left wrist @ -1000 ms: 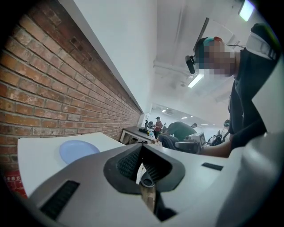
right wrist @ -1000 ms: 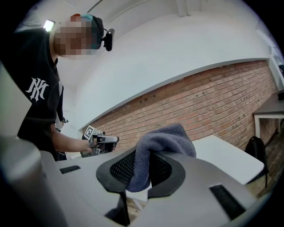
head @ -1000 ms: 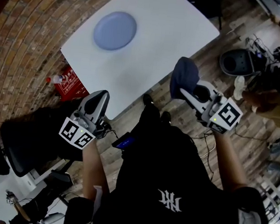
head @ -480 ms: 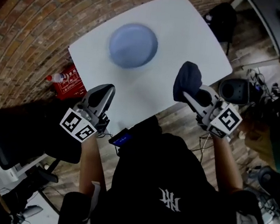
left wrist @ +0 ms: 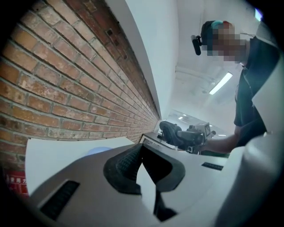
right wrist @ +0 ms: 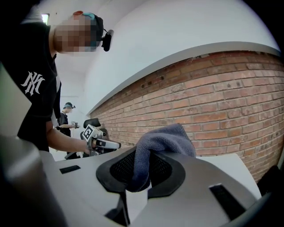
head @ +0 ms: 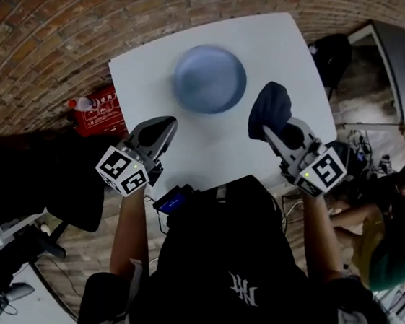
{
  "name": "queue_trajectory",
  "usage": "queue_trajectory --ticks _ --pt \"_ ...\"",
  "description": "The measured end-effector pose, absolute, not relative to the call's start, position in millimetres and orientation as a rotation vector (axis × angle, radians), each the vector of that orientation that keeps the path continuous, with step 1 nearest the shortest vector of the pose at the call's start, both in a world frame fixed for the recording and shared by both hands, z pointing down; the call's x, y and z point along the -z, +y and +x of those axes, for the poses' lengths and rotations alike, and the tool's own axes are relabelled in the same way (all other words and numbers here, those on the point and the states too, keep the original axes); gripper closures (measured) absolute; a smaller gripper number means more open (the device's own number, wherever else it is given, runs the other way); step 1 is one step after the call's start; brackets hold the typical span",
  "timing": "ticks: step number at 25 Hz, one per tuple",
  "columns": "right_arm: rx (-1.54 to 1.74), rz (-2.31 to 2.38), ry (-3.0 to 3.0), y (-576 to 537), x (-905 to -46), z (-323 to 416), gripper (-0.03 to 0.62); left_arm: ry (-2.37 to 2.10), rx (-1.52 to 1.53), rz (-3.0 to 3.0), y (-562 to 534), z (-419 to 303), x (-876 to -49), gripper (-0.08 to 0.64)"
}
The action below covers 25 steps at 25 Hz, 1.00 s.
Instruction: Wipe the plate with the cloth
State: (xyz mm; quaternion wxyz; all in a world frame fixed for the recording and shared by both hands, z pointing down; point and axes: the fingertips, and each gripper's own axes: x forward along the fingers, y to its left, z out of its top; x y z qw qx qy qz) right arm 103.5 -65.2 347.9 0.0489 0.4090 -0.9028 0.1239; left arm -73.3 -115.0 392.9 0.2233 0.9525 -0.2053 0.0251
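A round blue-grey plate (head: pixel 210 78) lies on the white table (head: pixel 281 47), toward its far side near the brick wall. My right gripper (head: pixel 267 131) is shut on a dark blue cloth (head: pixel 270 107), held in the air over the table's near right part, to the right of the plate. The cloth (right wrist: pixel 162 142) bulges up out of the right gripper (right wrist: pixel 143 167). My left gripper (head: pixel 167 126) hovers shut and with nothing in it over the table's near left edge. The left gripper view shows only a sliver of the plate (left wrist: pixel 100 150) past the left gripper (left wrist: pixel 143 153).
A red box (head: pixel 99 113) and a bottle (head: pixel 82 102) sit by the brick wall (head: pixel 74 12) left of the table. A black office chair (head: pixel 27 174) stands at the left. Another person (head: pixel 387 229) is at the right, near a grey desk (head: pixel 403 57).
The table and plate have come nearer and toward the middle of the head view. Both grippers now hang over the table's near part, the right still holding the cloth.
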Motion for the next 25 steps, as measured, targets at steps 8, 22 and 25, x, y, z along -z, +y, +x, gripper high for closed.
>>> queue_trajectory --ticks 8,22,25 --pt "-0.308 0.987 -2.754 -120 -372 87 0.518 -0.733 -0.228 2.429 -150 -80 -451 0.557" --pt "-0.361 0.541 -2.772 -188 -436 70 0.518 -0.973 -0.381 2.123 -196 -66 -539 0.521" --pt "-0.319 0.496 -2.783 -196 -438 58 0.518 -0.962 -0.399 2.039 -196 -66 -560 0.496"
